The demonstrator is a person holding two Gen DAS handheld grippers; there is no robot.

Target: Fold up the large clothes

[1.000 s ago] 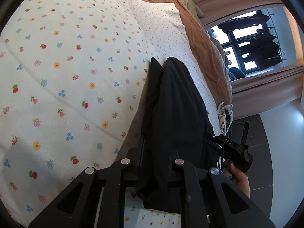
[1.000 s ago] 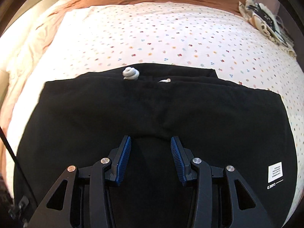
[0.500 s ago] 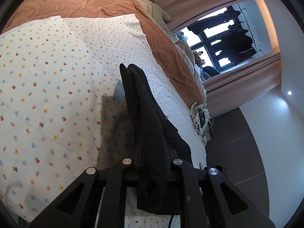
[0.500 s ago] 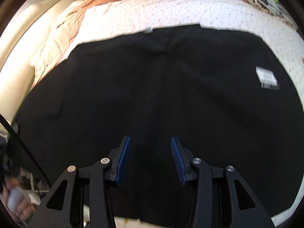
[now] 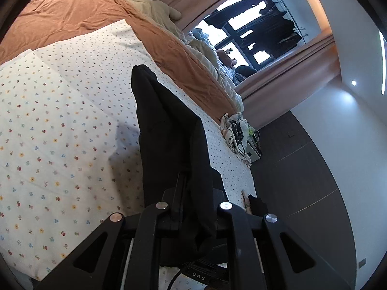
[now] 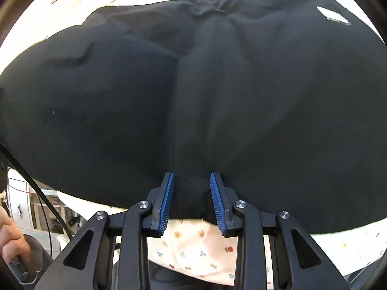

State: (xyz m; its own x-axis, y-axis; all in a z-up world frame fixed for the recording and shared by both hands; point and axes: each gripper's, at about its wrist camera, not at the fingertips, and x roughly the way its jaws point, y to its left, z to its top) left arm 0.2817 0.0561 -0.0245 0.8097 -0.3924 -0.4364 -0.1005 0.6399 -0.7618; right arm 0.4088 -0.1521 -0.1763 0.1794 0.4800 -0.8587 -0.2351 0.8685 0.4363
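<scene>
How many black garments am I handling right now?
1: the black garment is lifted over the floral sheet, pinched by the left gripper and between the right gripper jaws.

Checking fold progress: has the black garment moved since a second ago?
Yes. The black garment now covers nearly all the floral sheet beyond the right gripper.

We are seeing the black garment [image 5: 169,133] hanging as a raised ridge over the floral sheet [image 5: 53,125], blocking any straight pass across it. Left of the garment, the sheet is lying flat and open, giving room to move. Right of the garment only a narrow strip of sheet is showing, ending at a crumpled patterned cloth [image 5: 235,130] near the bed edge. Beyond the garment, the brown blanket [image 5: 79,12] is bunching up.
</scene>
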